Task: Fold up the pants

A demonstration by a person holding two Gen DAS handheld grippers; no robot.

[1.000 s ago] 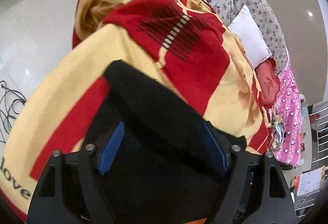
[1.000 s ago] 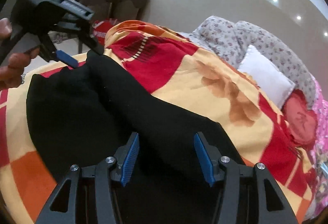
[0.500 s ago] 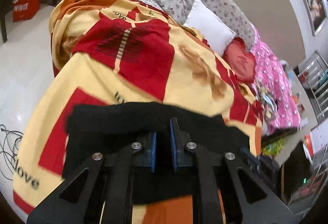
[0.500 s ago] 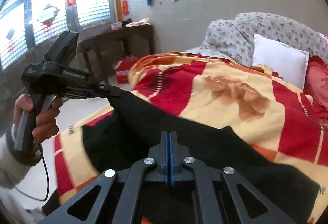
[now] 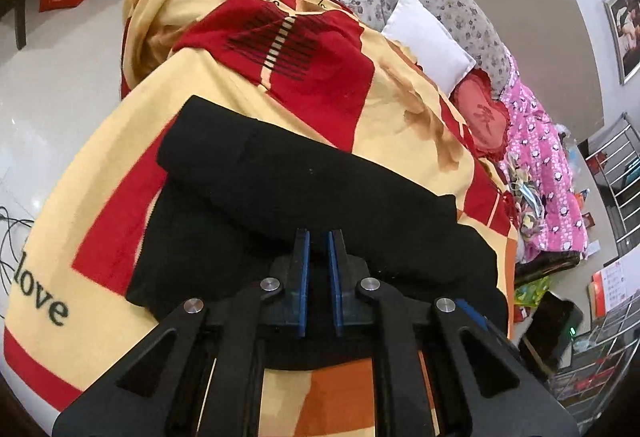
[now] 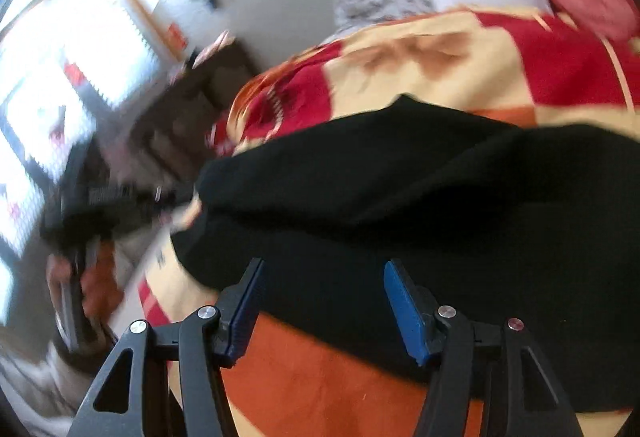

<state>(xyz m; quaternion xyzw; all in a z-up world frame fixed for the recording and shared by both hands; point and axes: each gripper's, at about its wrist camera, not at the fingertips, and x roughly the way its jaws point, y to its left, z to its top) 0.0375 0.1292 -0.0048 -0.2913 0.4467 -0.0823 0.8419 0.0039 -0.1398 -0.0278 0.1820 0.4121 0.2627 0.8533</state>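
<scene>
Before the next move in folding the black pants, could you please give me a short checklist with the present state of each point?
1. Black pants lie on the blanket: ok.
2. One layer is folded over the other: ok.
3. Right gripper open, holding no cloth: ok.
4. Left gripper free of cloth: cannot tell; its pads are nearly closed.
5. Fold edges aligned: cannot tell; the right wrist view is blurred.

We are in a home bedroom: a bed (image 5: 400,109) with patterned blanket, white pillow (image 5: 428,37) at one o'clock, framed picture (image 5: 624,25) at two.
</scene>
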